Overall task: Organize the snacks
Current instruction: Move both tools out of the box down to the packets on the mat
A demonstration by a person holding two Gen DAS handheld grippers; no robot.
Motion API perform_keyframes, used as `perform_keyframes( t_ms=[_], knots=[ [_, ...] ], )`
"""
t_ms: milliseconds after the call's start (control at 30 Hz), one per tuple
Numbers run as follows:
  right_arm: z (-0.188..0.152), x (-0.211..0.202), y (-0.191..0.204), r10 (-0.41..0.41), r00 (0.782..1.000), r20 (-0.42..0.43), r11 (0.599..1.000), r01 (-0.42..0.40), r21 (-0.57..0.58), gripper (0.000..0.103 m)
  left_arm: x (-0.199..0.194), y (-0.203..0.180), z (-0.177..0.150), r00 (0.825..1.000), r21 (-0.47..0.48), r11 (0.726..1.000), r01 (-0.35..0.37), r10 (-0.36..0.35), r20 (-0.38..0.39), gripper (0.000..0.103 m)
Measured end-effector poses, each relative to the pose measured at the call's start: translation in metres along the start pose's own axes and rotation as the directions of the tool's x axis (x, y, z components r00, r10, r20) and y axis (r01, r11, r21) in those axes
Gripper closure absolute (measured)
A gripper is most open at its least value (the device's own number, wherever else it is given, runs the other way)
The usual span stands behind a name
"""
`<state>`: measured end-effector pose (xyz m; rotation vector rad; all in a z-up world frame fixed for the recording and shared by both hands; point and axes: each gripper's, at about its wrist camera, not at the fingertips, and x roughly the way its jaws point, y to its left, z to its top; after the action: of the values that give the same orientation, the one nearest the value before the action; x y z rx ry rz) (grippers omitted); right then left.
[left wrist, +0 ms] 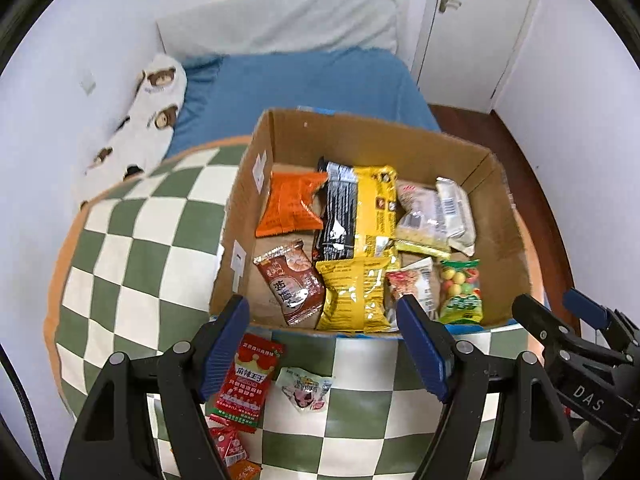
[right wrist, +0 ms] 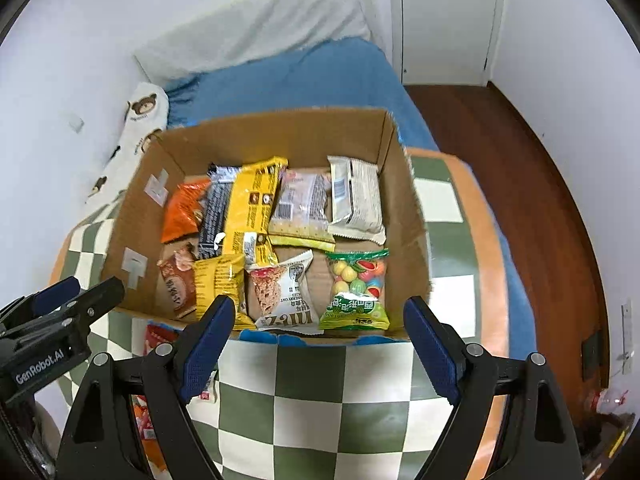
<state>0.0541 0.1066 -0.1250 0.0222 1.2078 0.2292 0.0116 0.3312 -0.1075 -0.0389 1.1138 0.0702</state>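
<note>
An open cardboard box [left wrist: 248,184] sits on a green-and-white checked blanket [left wrist: 140,240]. It holds several snack packets: an orange one [left wrist: 292,208], a black-and-yellow one [left wrist: 356,208], a yellow one [left wrist: 354,292] and a green candy bag [left wrist: 460,288]. My left gripper [left wrist: 324,320] hovers open and empty over the box's near edge. Below it, a red packet [left wrist: 248,384] and a small white packet [left wrist: 306,390] lie loose on the blanket. My right gripper [right wrist: 320,312] is also open and empty above the near wall of the box [right wrist: 280,132], beside the left gripper [right wrist: 92,286].
The blanket covers a bed with a blue sheet [left wrist: 312,80], a bear-print pillow [left wrist: 148,120] by the left wall and a white pillow [left wrist: 280,20] at the head. A white door [right wrist: 448,20] and dark wooden floor [right wrist: 520,180] lie to the right.
</note>
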Motion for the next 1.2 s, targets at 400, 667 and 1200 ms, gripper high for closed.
perform_keyframes(
  t_ms=[400, 667, 1200],
  knots=[
    [-0.026, -0.079, 0.004, 0.014, 0.993, 0.116, 1.0, -0.017, 0.023, 0.015, -0.055, -0.009, -0.021, 0.992, 0.031, 0.997, 0.065, -0.068, 0.105, 0.028],
    [-0.079, -0.058, 0.032, 0.078, 0.997, -0.007, 0.995, -0.078, 0.058, 0.007, -0.022, 0.067, -0.08, 0.994, -0.074, 0.993, 0.097, -0.101, -0.049, 0.001],
    [-0.171, 0.086, 0.147, 0.265, 0.879, -0.397, 0.964, -0.241, 0.111, 0.007, 0.106, 0.206, -0.263, 0.834, -0.669, 0.743, 0.037, -0.392, -0.389, 0.002]
  ],
)
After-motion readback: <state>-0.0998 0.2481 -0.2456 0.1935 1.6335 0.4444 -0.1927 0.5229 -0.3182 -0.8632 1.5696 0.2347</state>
